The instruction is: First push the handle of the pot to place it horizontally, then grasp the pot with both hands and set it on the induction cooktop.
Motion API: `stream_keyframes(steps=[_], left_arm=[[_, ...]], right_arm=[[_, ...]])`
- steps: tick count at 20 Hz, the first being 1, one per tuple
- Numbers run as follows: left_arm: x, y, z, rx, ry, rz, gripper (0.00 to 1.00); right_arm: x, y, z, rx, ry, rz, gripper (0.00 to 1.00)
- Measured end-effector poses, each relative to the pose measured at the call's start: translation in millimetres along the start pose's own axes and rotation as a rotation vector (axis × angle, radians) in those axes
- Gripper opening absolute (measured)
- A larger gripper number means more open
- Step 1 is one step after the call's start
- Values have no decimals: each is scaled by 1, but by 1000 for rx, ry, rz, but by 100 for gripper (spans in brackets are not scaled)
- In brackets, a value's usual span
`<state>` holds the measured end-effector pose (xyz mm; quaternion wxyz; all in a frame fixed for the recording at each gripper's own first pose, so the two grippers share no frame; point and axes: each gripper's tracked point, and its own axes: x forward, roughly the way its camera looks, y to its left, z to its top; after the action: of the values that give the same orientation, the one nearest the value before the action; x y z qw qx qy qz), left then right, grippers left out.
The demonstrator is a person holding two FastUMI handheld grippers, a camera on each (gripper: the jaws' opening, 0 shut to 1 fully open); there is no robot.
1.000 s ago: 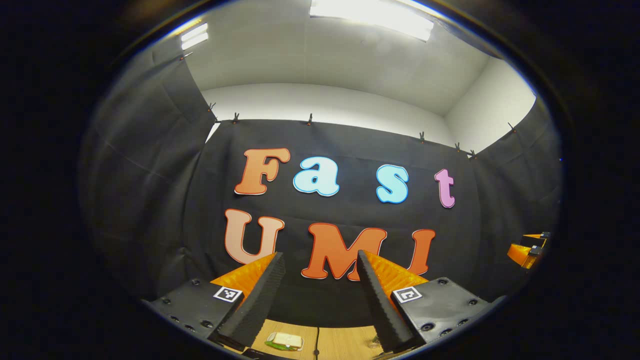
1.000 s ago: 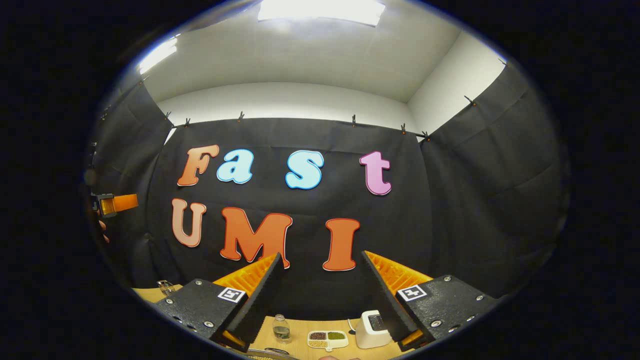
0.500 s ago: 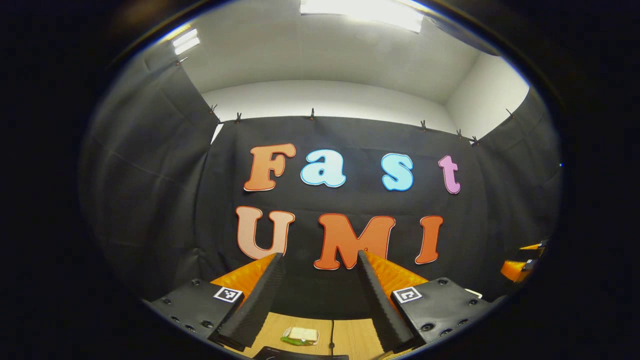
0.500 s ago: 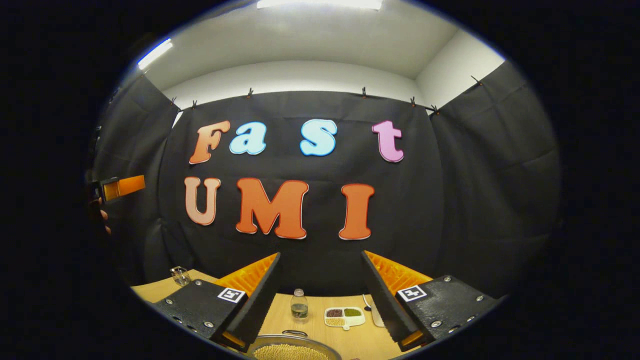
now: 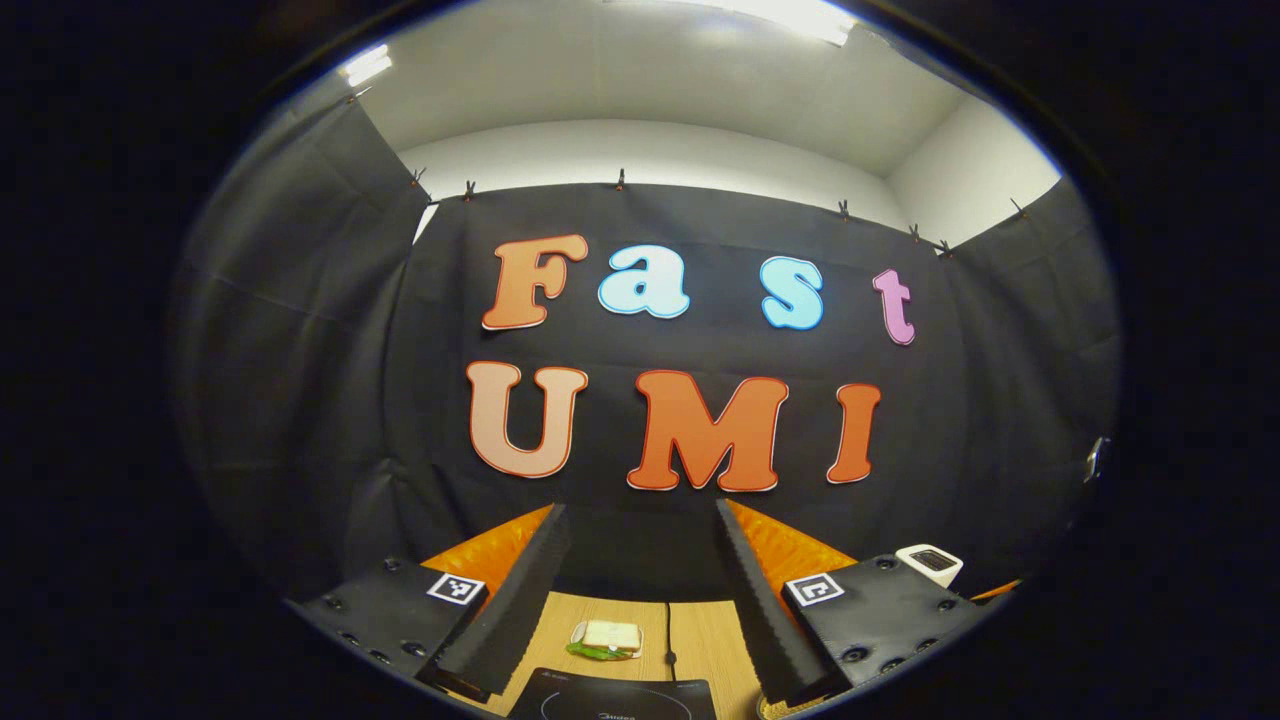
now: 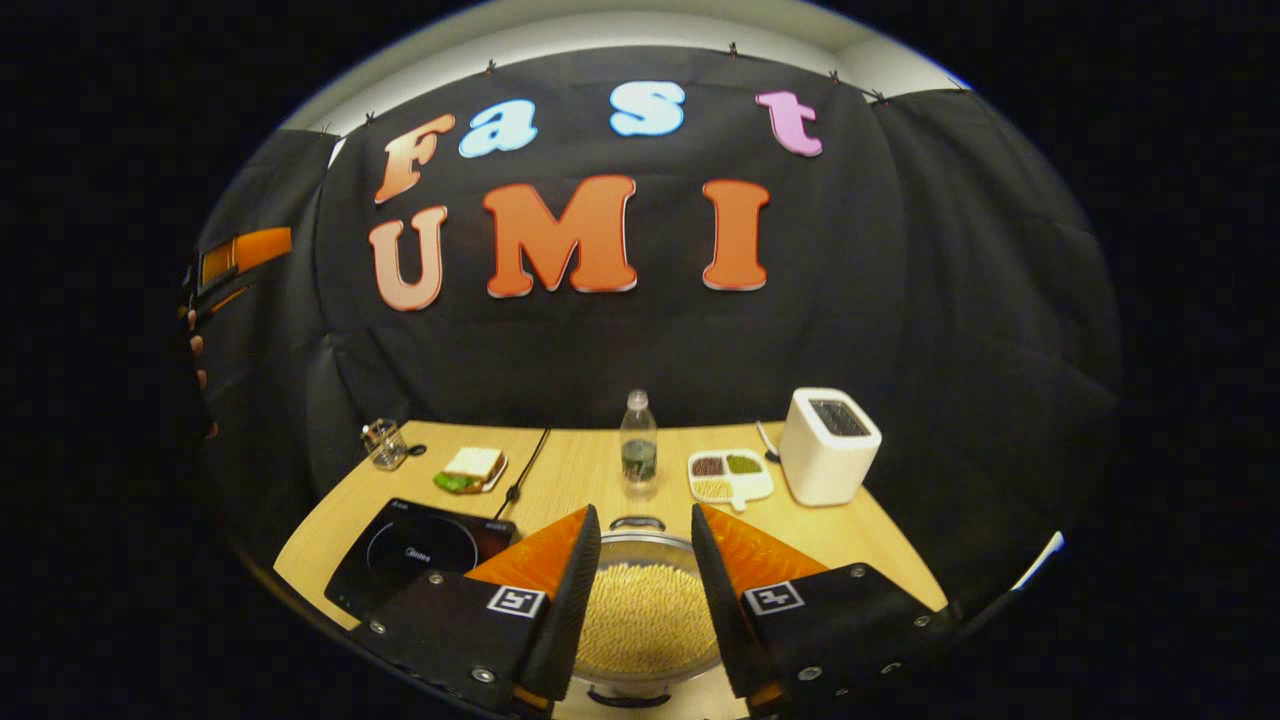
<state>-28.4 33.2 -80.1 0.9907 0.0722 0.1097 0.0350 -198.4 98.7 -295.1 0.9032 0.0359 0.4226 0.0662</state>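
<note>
Hovering above pot (image 6: 645, 610): right claw (image 6: 645, 585), fingers parted, holding nothing. Pot full of pale grains, on wooden counter (image 6: 880, 540), just right of induction cooktop (image 6: 420, 550). Behind pot: water bottle (image 6: 638, 445), divided dish of beans (image 6: 728, 475), white toaster (image 6: 828, 445). Behind cooktop: sandwich (image 6: 470, 468). Left claw (image 5: 640, 590) raised, fingers wide, empty; cooktop front edge below it.

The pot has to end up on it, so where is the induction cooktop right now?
In the right gripper view the induction cooktop lies on the table's left near corner, left of the pot, with the sandwich behind it.
</note>
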Motion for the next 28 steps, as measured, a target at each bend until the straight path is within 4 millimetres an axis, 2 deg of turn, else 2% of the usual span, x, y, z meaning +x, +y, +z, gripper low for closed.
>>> stream_keyframes(steps=[3,4,5,6,8,11,12,13,17,20,24,27,28], left_arm=[[5,3,-18,-5,44,-14,94],[6,3,-26,-5,61,-20,98],[9,3,-31,-6,76,-27,98],[11,4,-36,-5,89,-30,94],[15,6,-44,-6,108,-37,98],[19,7,-53,-6,130,-52,98],[21,7,-56,-4,134,-54,94],[22,8,-58,-5,138,-56,98],[25,3,-70,-29,171,-71,98],[28,0,-76,-23,181,-79,98],[33,-4,-86,-27,208,-95,98],[38,-9,-95,-35,235,-111,98],[40,-12,-97,-37,244,-115,94]], right_arm=[[-3,20,-62,29,171,37,42],[-4,26,-79,33,220,41,37],[-4,32,-96,33,267,47,27],[-3,36,-111,30,313,46,21],[-2,48,-136,33,384,51,14],[-9,62,-166,48,483,62,3],[-12,65,-175,45,517,67,1],[-10,67,-186,40,550,69,0],[-15,75,-229,55,725,93,0],[-10,71,-244,110,761,72,0],[1,54,-240,147,774,12,0],[4,52,-237,222,786,-6,0],[4,50,-235,242,787,-14,0]])
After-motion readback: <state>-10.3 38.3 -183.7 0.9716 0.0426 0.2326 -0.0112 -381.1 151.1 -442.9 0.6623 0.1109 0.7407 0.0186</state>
